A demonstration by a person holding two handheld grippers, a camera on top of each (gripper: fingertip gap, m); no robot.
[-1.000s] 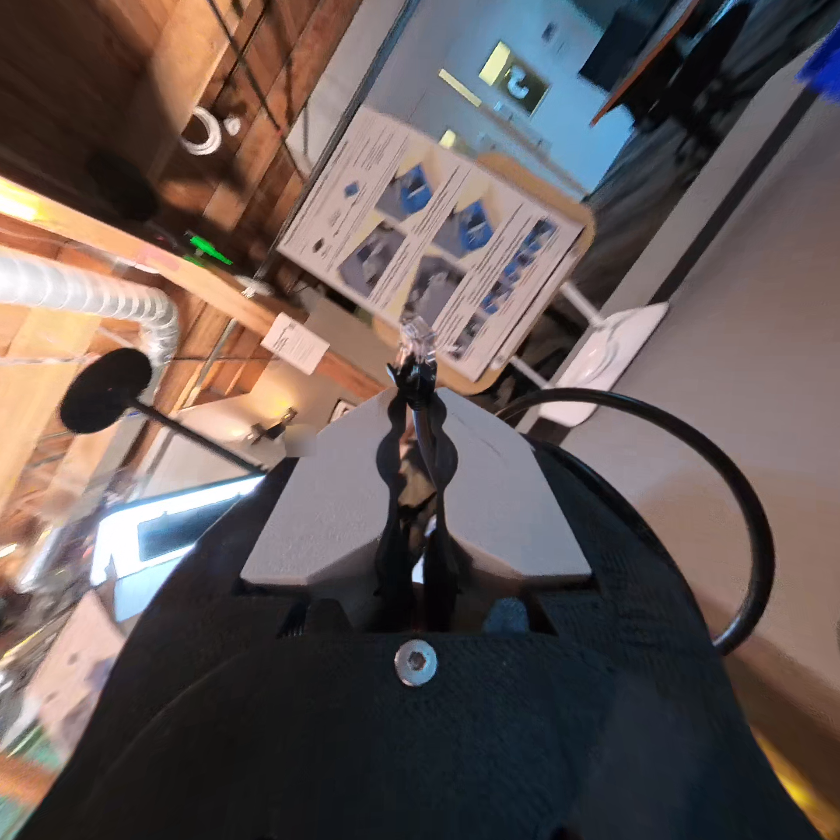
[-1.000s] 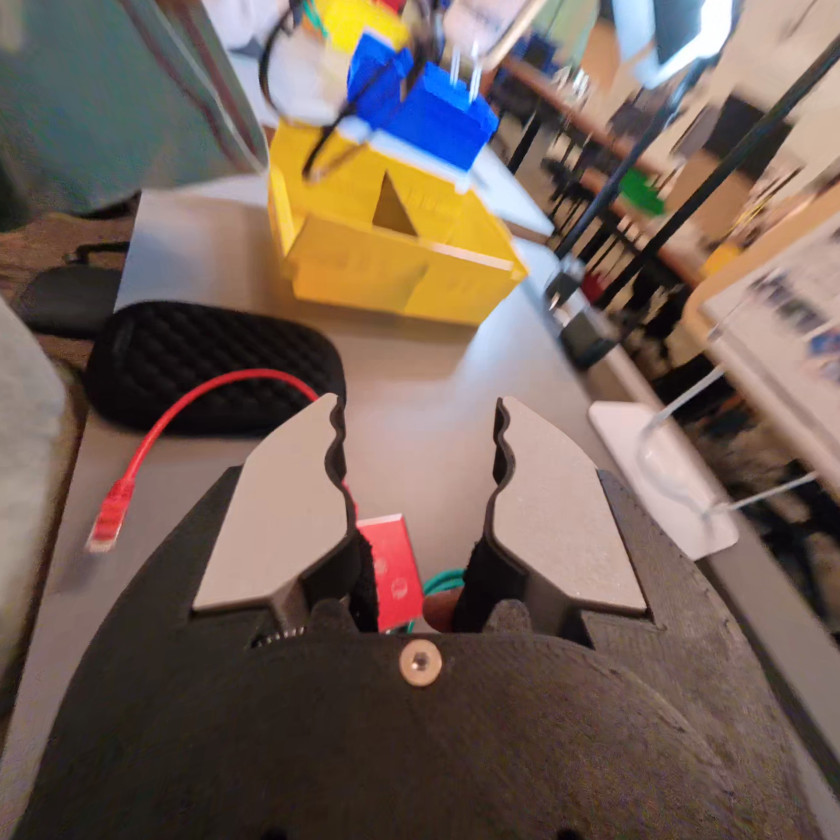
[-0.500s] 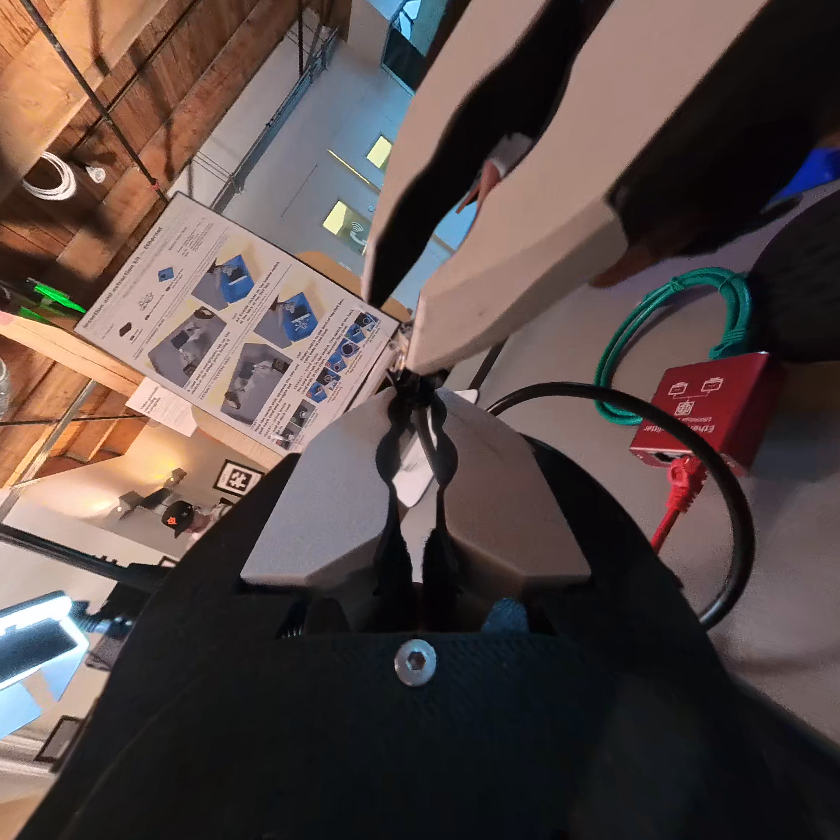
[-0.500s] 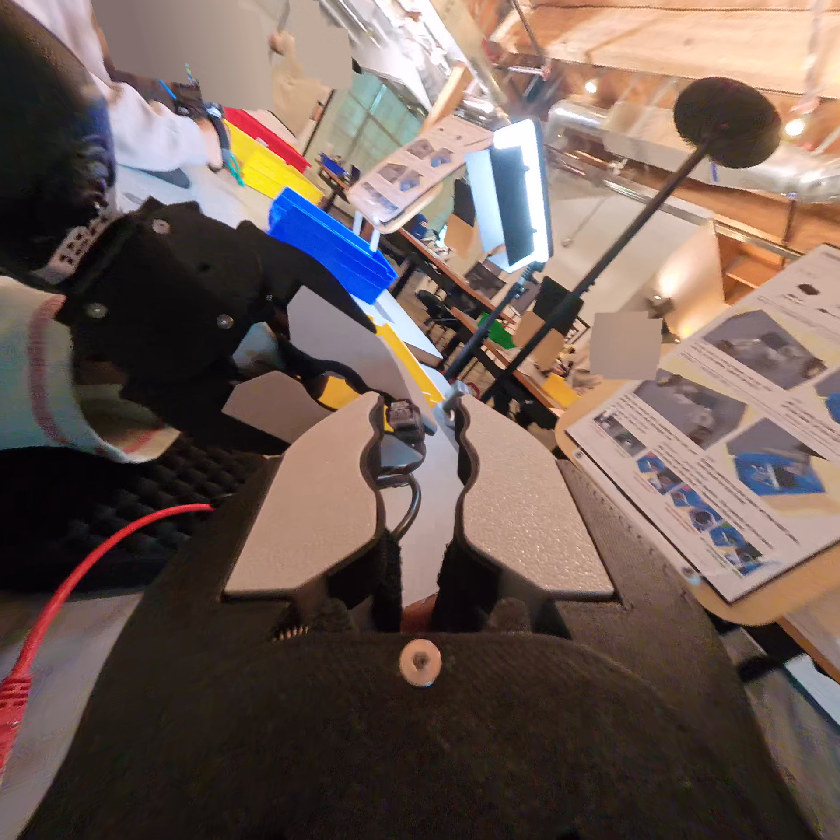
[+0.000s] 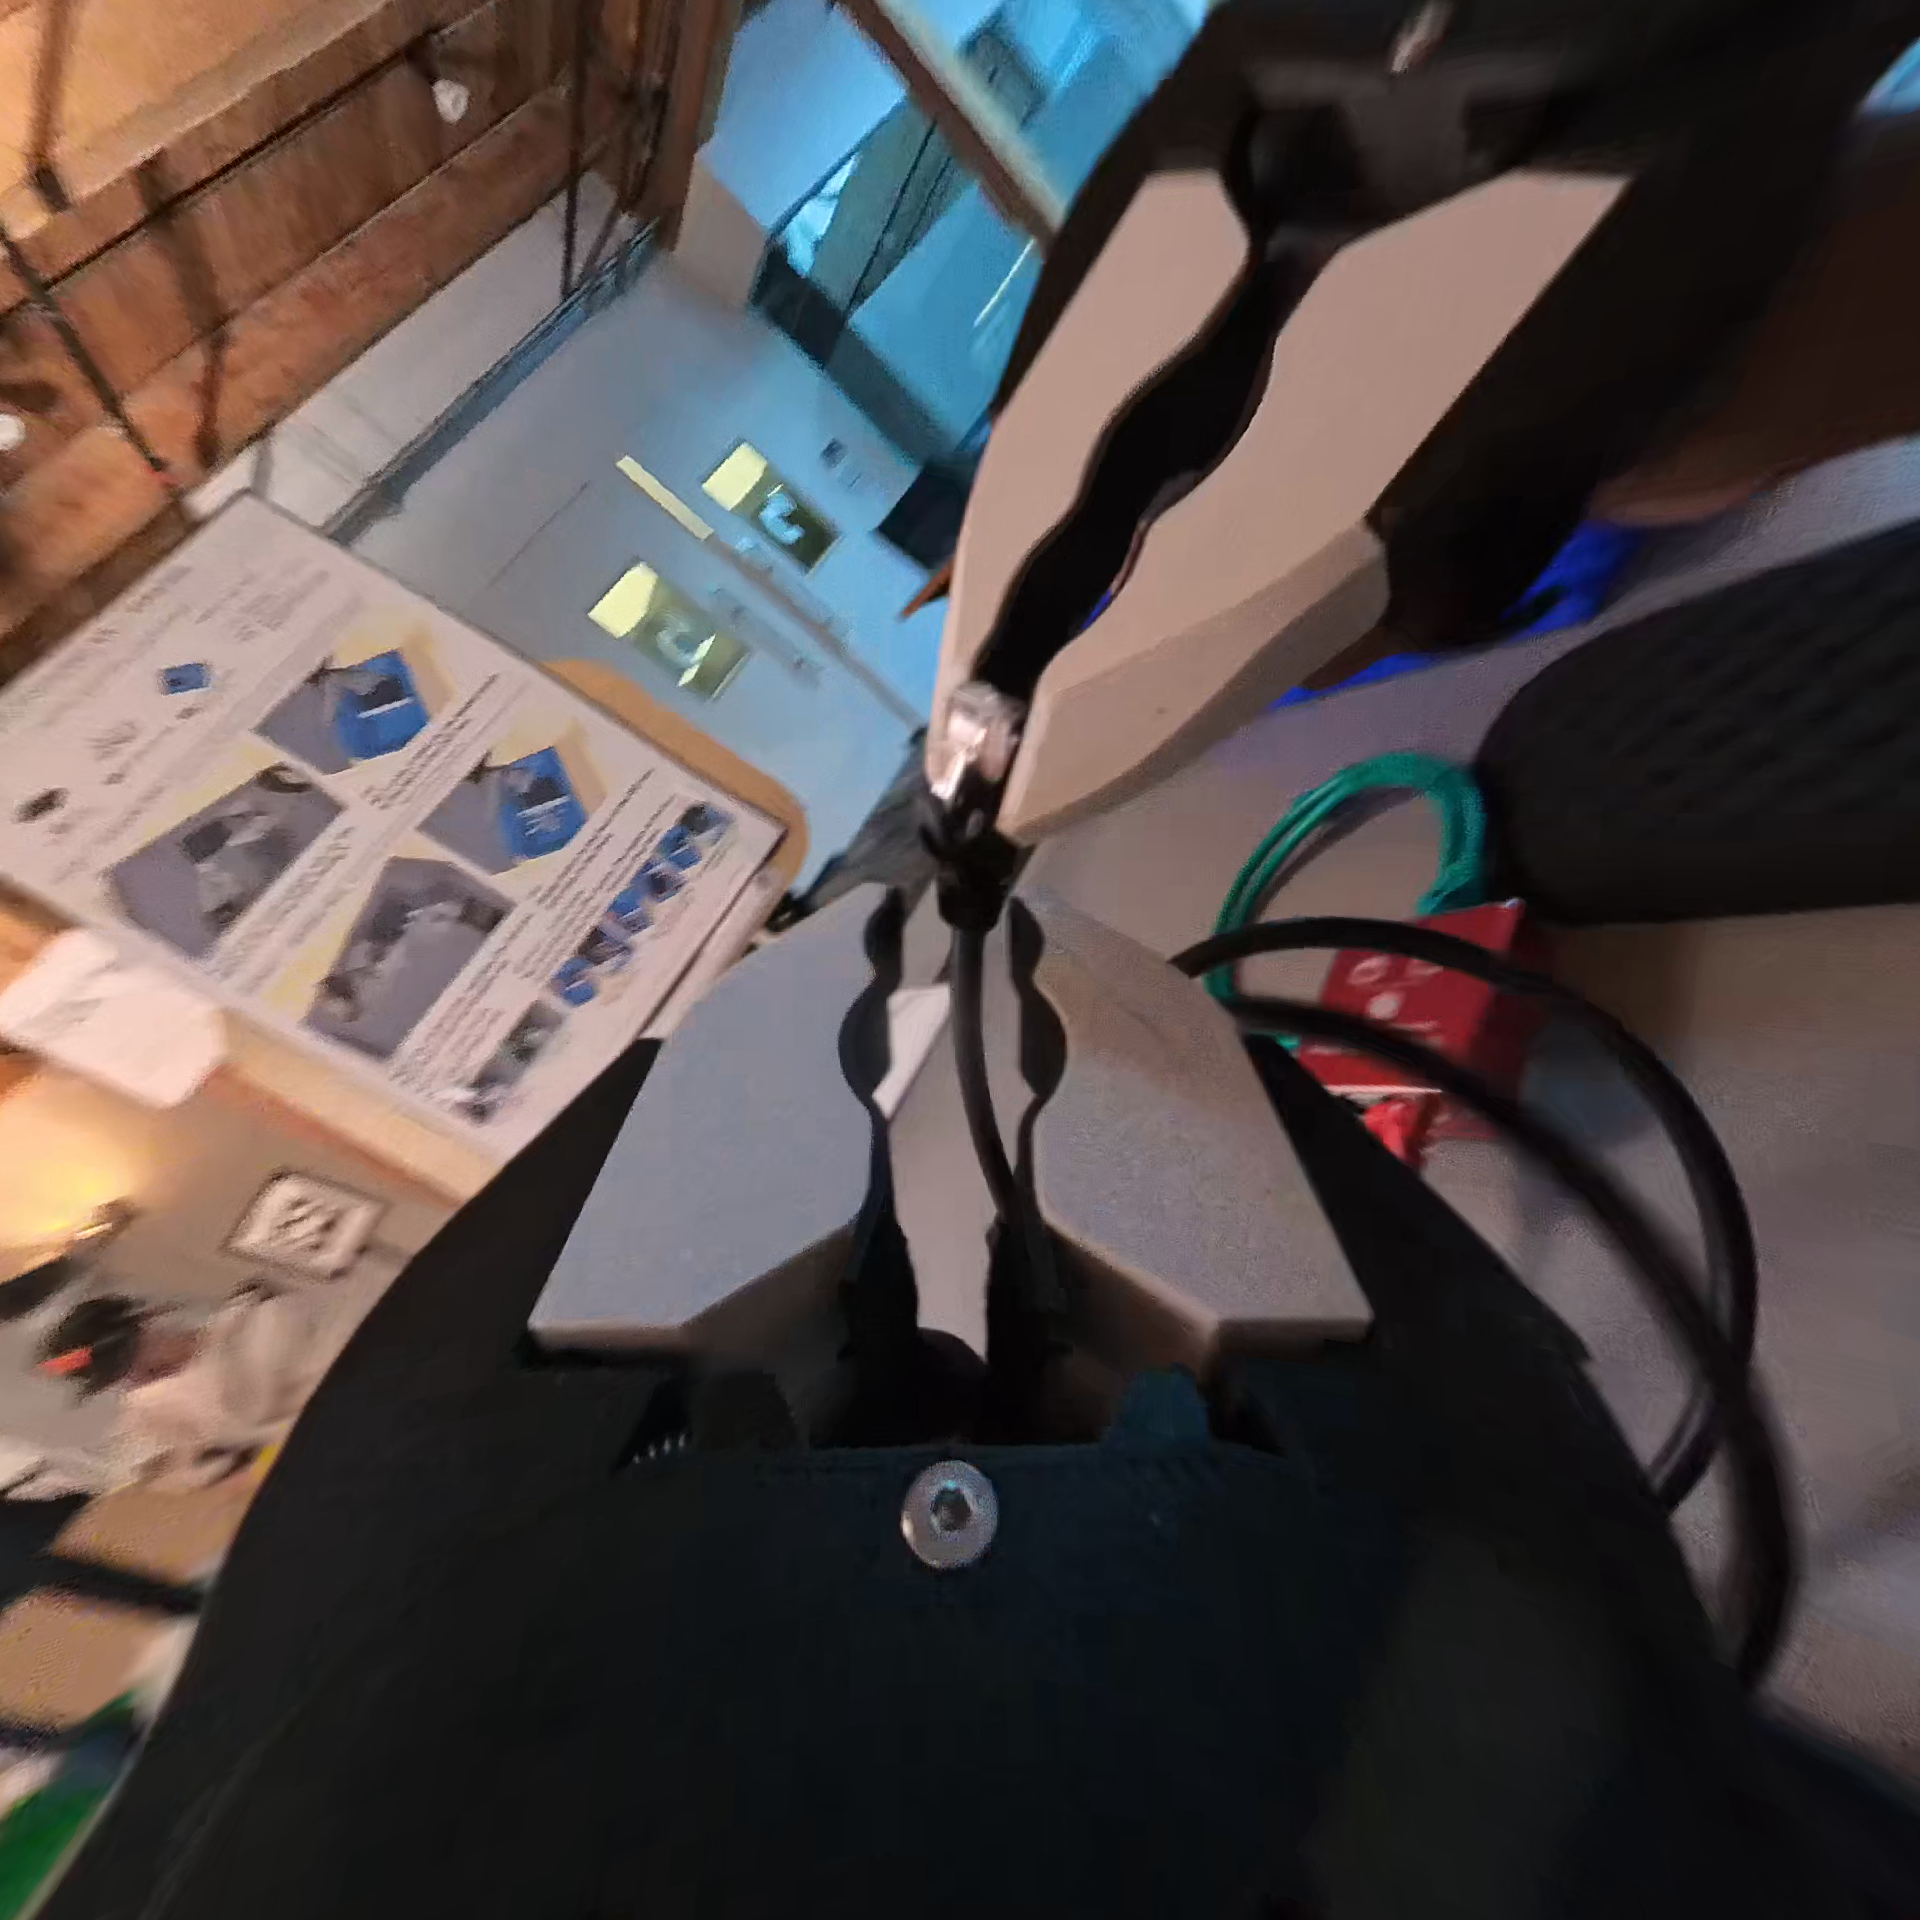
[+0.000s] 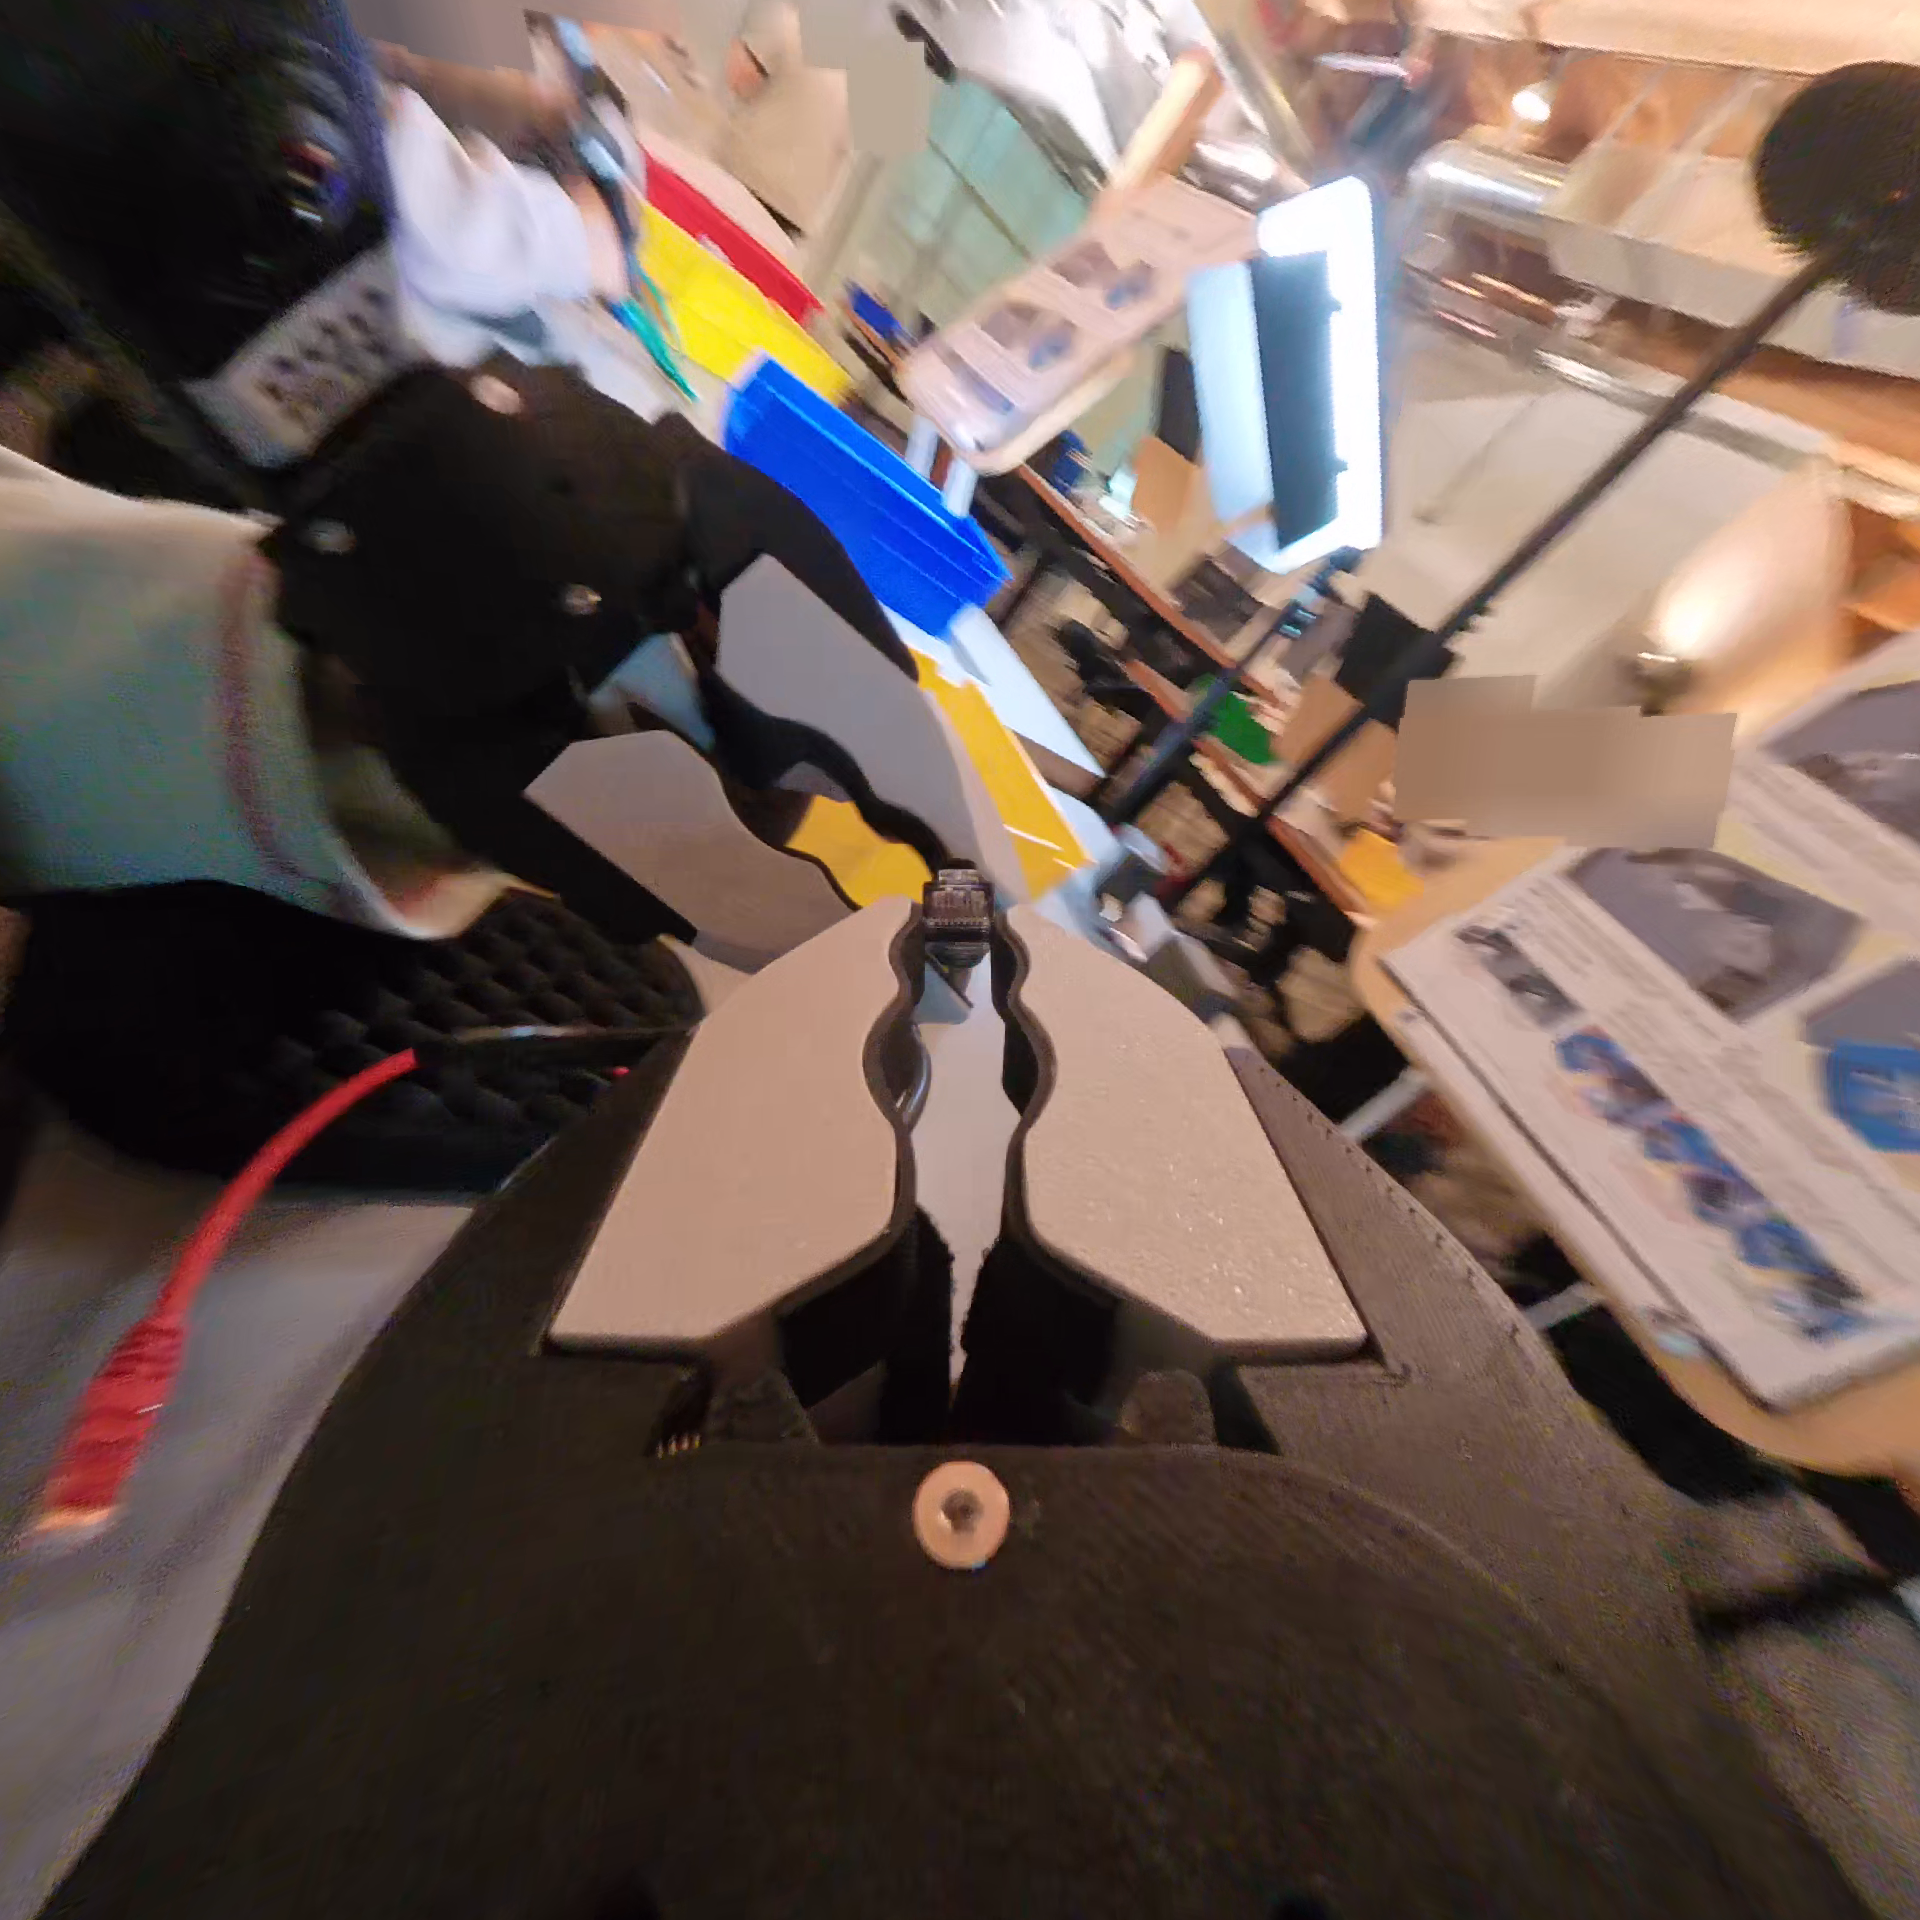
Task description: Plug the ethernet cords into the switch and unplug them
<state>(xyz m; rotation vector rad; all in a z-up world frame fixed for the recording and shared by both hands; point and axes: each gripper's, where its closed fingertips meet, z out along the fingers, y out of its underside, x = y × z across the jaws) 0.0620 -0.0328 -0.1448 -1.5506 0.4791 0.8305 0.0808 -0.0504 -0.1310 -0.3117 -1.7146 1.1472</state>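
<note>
Handover of the black ethernet cord (image 5: 971,1049) from one pair of tongs to the other looks to be the step in hand. The right tongs (image 6: 961,940) are closed to a narrow gap, pinching the cord's clear-tipped plug (image 6: 958,914) at the very tip of their grey fingers, with the plug end pointing forward. The left tongs (image 5: 945,914) stand a little open; the cord runs up through the gap between their fingers, seemingly loose, though blur makes it hard to say whether one finger touches it. Both pairs are raised off the grey worktop (image 5: 1818,1091), tip to tip.

Next, I judge, the right tongs must carry the plug down to the small red box-shaped switch (image 5: 1423,997) and line it up squarely with a free port, while the left tongs let go fully so the cord's loop does not drag.

Only the left wrist view shows the switch: it lies on the worktop beyond the black loop, with a coiled green cord (image 5: 1351,831) just behind it and a black textured pad (image 5: 1714,748) further along. Only the right wrist view shows the plug's face clearly, and a red ethernet cord (image 6: 218,1226) lying unplugged on the worktop, its plug (image 6: 109,1413) near the left edge.
</note>
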